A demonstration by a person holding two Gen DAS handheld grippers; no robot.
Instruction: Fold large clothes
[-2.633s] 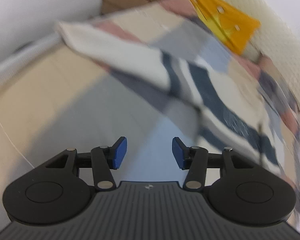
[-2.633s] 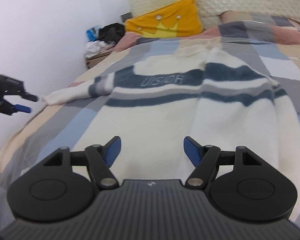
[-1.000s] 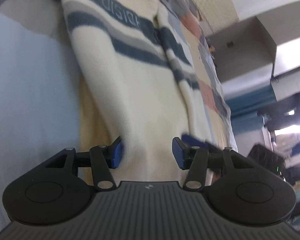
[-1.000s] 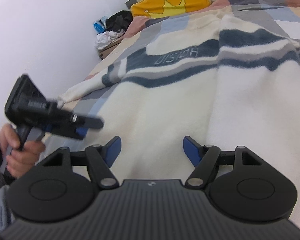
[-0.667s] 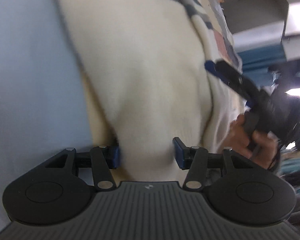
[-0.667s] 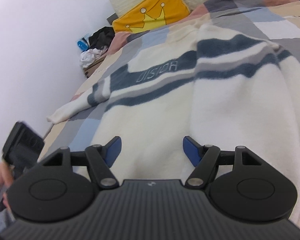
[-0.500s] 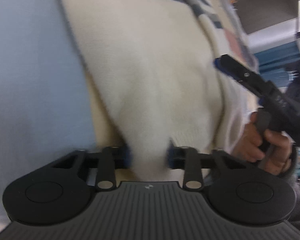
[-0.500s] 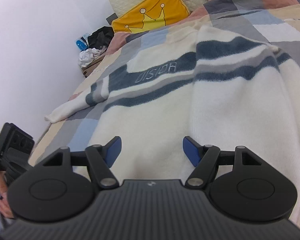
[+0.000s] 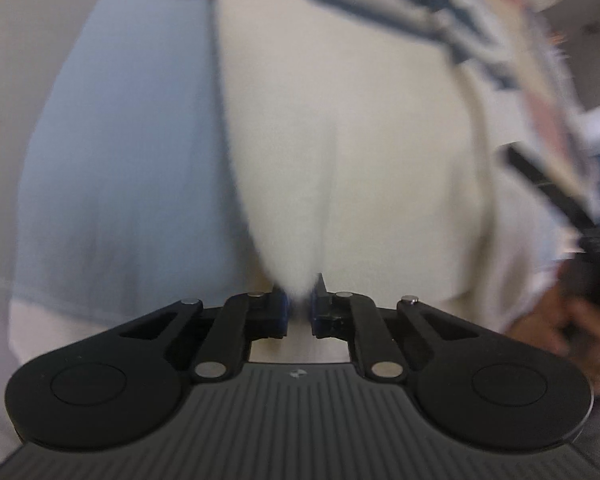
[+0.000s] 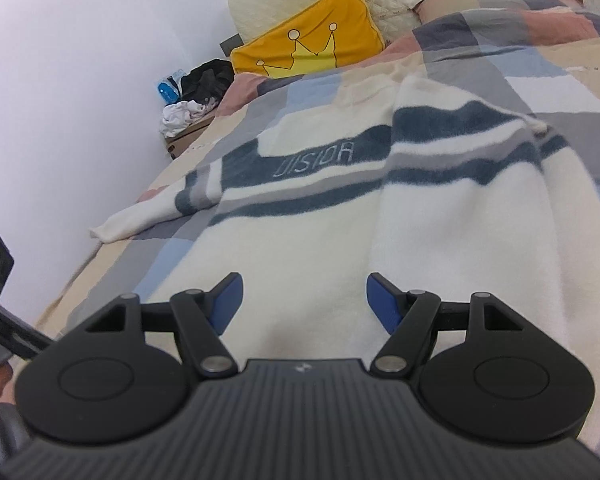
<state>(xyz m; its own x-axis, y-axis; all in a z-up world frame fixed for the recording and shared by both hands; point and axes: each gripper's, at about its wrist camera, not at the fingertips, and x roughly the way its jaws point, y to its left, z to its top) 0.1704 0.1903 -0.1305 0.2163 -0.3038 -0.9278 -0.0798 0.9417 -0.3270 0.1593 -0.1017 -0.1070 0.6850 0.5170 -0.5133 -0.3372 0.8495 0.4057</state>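
Now L gripper (image 9: 299,309) closing, pinching near hem of cream sweater (image 9: 340,128); R gripper (image 10: 302,300) jaws spread above it.

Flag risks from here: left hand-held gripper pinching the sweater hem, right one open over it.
1. The left hand-held gripper is closing on only a narrow tuft of the cream sweater hem; the thick fleece could slip out when lifted.
2. The right hand-held gripper is open and holds nothing, so a one-sided lift would probably skew the fold.
3. The sleeve lies stretched toward the bed edge and may drag or slide off.
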